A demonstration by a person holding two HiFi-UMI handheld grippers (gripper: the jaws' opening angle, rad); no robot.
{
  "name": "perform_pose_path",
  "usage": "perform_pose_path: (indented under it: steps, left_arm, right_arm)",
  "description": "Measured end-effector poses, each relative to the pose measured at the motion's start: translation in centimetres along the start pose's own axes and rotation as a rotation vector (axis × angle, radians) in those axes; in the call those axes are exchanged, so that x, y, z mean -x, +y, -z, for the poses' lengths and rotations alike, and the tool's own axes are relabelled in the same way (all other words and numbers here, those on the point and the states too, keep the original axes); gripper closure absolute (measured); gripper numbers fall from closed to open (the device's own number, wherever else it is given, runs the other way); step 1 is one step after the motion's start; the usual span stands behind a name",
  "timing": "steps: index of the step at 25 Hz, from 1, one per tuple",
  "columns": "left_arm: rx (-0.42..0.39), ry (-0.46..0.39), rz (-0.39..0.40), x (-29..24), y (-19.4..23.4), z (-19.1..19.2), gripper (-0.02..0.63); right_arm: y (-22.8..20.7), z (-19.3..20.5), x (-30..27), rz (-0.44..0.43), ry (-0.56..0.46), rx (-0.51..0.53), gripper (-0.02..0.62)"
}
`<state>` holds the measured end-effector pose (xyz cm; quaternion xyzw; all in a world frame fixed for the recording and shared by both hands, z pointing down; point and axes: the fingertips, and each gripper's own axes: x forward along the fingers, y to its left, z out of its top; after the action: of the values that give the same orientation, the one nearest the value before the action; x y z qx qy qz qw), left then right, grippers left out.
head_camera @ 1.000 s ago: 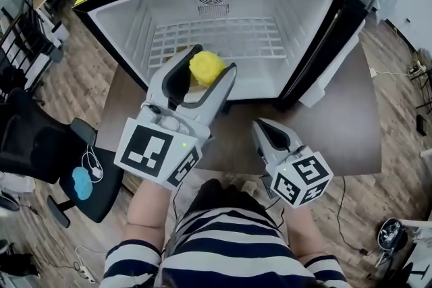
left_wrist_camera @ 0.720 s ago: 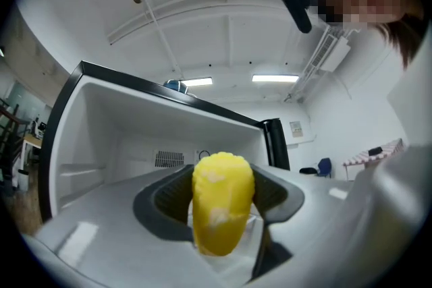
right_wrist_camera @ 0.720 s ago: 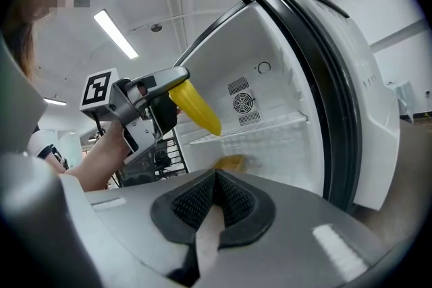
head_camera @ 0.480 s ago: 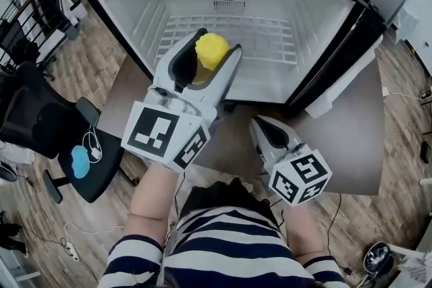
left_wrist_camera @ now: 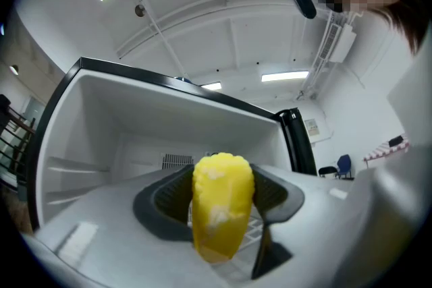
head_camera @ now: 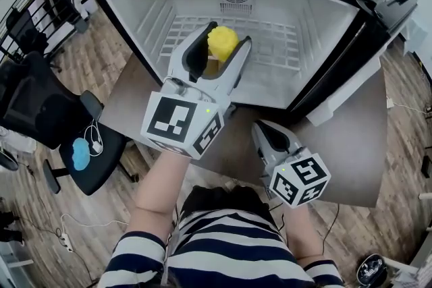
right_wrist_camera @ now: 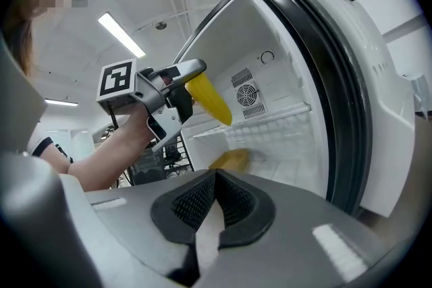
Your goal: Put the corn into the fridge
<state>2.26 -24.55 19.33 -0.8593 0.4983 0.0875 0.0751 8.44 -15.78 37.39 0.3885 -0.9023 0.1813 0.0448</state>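
A yellow corn cob [head_camera: 221,42] is pinched between the jaws of my left gripper [head_camera: 220,45], which is held up at the mouth of the open white fridge [head_camera: 135,10], over the front of its wire shelf [head_camera: 283,44]. In the left gripper view the corn [left_wrist_camera: 221,206] stands upright between the pads, with the fridge's back wall [left_wrist_camera: 135,138] behind it. The right gripper view shows the corn [right_wrist_camera: 210,99] sticking out of the left gripper [right_wrist_camera: 177,85] just inside the fridge. My right gripper [head_camera: 264,129] hangs lower, over the table, with its jaws [right_wrist_camera: 214,195] shut on nothing.
A yellowish object [right_wrist_camera: 229,160] lies on the fridge floor. The fridge door [head_camera: 344,54] stands open at the right, its black seal [right_wrist_camera: 324,77] close to my right gripper. The fridge rests on a brown table [head_camera: 351,138]. A black chair [head_camera: 40,118] is at the left.
My left gripper has carried the corn forward, from the fridge's front edge to over the wire shelf. The right gripper has stayed almost still.
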Motion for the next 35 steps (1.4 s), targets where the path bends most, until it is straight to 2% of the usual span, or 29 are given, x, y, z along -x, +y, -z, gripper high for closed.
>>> perform_pose_path:
  steps: [11, 14, 17, 20, 22, 30, 35]
  left_arm:
    - [0.027, -0.067, -0.044, 0.0, 0.9, 0.9, 0.606]
    - [0.025, -0.046, -0.037, 0.0, 0.9, 1.4, 0.606]
    - [0.013, 0.015, -0.049, 0.3, 1.4, 3.2, 0.606]
    - [0.077, 0.053, -0.046, 1.1, 2.1, 4.5, 0.606]
    - [0.116, 0.053, -0.029, 1.5, 2.1, 4.1, 0.606]
    - [0.055, -0.082, -0.044, 1.9, 2.4, -0.3, 0.606]
    - [0.044, -0.110, -0.061, 1.2, 3.1, -0.4, 0.606]
  right_arm:
    - [-0.4, 0.9, -0.5, -0.027, 0.026, 0.007, 0.604]
    - [-0.3, 1.2, -0.8, -0.036, 0.036, 0.007, 0.604]
    - [-0.1, 1.6, -1.3, -0.046, 0.047, 0.004, 0.604]
    - [0.1, 2.0, -1.7, -0.060, 0.059, 0.002, 0.604]
    - [0.3, 2.0, -2.1, -0.070, 0.062, 0.005, 0.604]
    - [1.1, 1.8, -2.8, -0.091, 0.063, 0.017, 0.604]
    - [0.9, 1.9, -2.8, -0.083, 0.069, 0.021, 0.604]
